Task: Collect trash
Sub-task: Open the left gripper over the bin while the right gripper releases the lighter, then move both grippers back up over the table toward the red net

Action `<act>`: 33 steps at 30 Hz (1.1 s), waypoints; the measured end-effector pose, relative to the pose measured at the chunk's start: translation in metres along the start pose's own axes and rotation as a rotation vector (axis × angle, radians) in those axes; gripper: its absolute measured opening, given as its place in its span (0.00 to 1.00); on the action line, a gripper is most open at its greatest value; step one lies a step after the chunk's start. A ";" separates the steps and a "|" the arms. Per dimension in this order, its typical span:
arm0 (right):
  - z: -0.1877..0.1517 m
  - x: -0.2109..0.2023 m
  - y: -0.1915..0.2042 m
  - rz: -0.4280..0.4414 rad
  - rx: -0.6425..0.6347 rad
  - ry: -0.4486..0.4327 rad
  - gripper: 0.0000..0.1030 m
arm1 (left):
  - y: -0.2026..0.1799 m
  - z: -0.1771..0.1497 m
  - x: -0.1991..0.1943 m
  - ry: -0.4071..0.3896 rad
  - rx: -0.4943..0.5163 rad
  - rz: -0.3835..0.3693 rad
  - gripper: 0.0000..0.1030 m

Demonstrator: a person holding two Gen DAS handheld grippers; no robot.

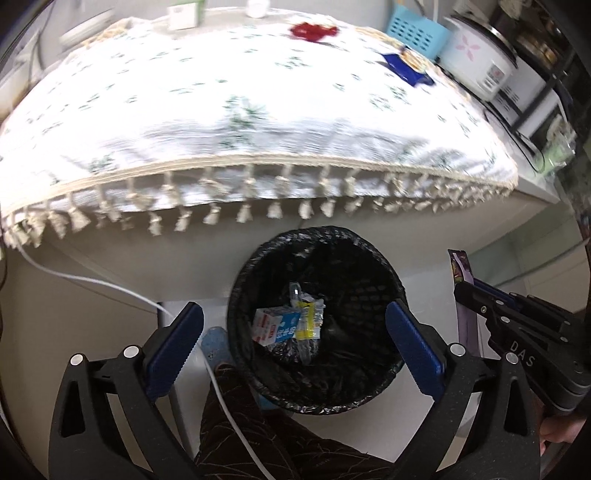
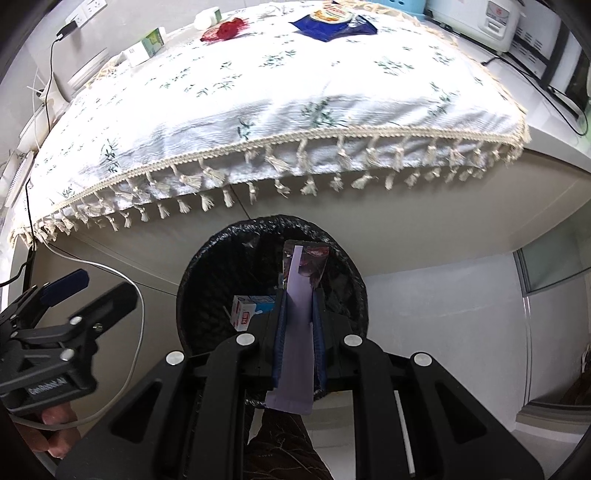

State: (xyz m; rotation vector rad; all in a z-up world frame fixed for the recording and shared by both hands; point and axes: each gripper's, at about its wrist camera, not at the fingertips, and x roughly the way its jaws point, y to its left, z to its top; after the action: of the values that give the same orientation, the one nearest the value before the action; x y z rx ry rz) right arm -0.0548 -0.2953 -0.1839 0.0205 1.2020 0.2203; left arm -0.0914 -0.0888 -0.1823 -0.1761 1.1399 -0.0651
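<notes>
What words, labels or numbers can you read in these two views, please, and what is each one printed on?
"DAS": on the body of the right gripper, in the left wrist view.
"GenRobot.AI": on the body of the left gripper, in the right wrist view.
Small carton in the bin: red and blue print, too blurred to read.
Purple wrapper, blue packet, rice cooker label: unreadable.

Crinkly glossy black plastic bin liner [image 1: 354, 373]; tasselled woven cloth tablecloth [image 2: 258, 122]; matt purple wrapper [image 2: 297, 332].
</notes>
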 end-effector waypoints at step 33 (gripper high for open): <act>0.032 0.006 0.033 -0.014 -0.099 -0.036 0.70 | 0.042 0.007 -0.014 -0.030 -0.072 0.083 0.94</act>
State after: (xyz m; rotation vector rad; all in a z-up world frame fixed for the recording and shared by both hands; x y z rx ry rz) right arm -0.0280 -0.2591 -0.1734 -0.0702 1.1539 0.2660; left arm -0.0925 -0.0450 -0.1744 -0.1925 1.1191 0.0524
